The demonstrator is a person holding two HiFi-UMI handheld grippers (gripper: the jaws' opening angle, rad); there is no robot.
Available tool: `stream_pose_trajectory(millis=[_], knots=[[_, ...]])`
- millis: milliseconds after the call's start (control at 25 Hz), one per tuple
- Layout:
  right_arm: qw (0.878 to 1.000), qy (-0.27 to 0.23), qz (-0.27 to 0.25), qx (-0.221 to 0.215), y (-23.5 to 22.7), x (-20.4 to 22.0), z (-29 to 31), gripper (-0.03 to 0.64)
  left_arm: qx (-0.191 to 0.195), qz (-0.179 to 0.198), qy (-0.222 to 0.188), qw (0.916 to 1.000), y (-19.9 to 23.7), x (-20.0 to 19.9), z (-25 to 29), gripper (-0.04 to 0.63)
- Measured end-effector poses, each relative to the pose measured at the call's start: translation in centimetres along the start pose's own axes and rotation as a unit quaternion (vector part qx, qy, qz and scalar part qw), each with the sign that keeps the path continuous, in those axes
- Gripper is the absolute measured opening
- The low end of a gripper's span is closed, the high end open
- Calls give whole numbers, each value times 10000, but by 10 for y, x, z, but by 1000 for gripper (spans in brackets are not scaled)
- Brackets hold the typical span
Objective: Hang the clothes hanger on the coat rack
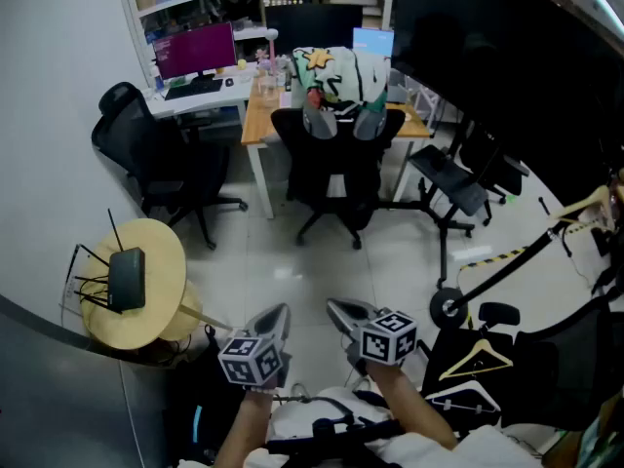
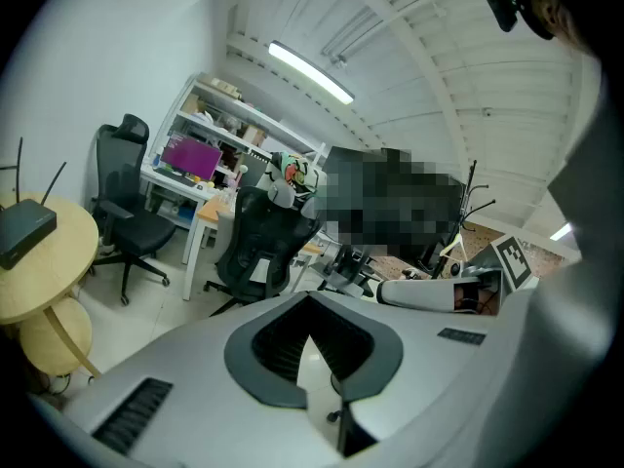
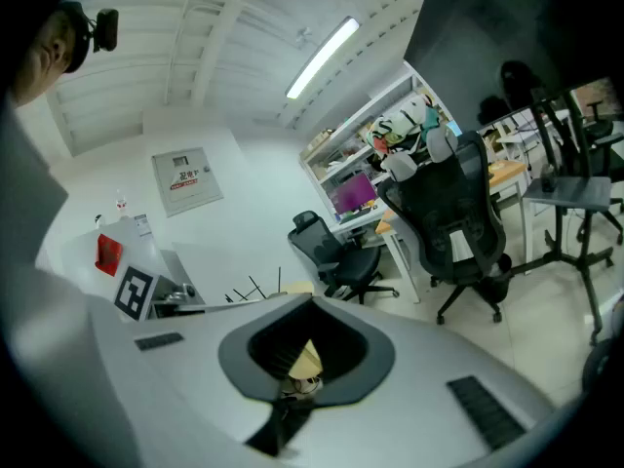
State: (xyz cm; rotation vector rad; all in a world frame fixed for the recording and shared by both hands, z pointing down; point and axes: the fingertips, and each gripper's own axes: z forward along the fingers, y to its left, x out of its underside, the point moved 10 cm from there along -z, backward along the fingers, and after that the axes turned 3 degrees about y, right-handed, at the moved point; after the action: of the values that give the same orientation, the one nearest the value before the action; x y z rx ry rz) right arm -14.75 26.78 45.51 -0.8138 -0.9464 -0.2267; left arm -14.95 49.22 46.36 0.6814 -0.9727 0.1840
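A pale wooden clothes hanger (image 1: 477, 359) lies on a dark heap at the lower right of the head view. Another wooden hanger (image 1: 588, 203) sits at the right edge, by the top of a black coat rack pole (image 1: 507, 266) that rises from a round base (image 1: 448, 307). Both grippers are held low and centre, side by side, well left of the hangers. My left gripper (image 1: 280, 312) (image 2: 310, 298) is shut with nothing in it. Beside it, my right gripper (image 1: 336, 307) (image 3: 312, 300) is also shut and empty, its marker cube facing up.
A round wooden table (image 1: 156, 261) carrying a black router (image 1: 127, 279) stands at the left. Black office chairs (image 1: 336, 178) (image 1: 156, 159) and a wooden desk (image 1: 255, 115) fill the back. Another chair (image 1: 453, 188) stands right of centre, near the rack base.
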Motion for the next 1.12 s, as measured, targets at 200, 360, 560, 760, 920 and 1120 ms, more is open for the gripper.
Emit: stream_pose_trajectory(millis=[200, 360, 560, 760, 920, 1120], knots=[[10000, -23, -11, 15, 2, -2, -5, 6, 20, -6, -8, 10000, -4, 0, -2, -2], [10000, -32, -3, 21, 6, -2, -5, 6, 45, 11, -8, 10000, -5, -1, -6, -2], [10000, -55, -4, 55, 11, 1, -5, 6, 69, 22, 13, 10000, -3, 1, -12, -2], [9998, -127, 48, 163, 15, 3, -7, 6, 137, 107, 56, 9998, 0, -4, -15, -2], [9990, -258, 144, 323, 16, 5, -12, 6, 300, 263, 218, 9990, -2, -8, -11, -2], [9960, -484, 316, 675, 10, 16, -30, 6, 636, 500, 438, 9958, -12, -8, 1, -2]])
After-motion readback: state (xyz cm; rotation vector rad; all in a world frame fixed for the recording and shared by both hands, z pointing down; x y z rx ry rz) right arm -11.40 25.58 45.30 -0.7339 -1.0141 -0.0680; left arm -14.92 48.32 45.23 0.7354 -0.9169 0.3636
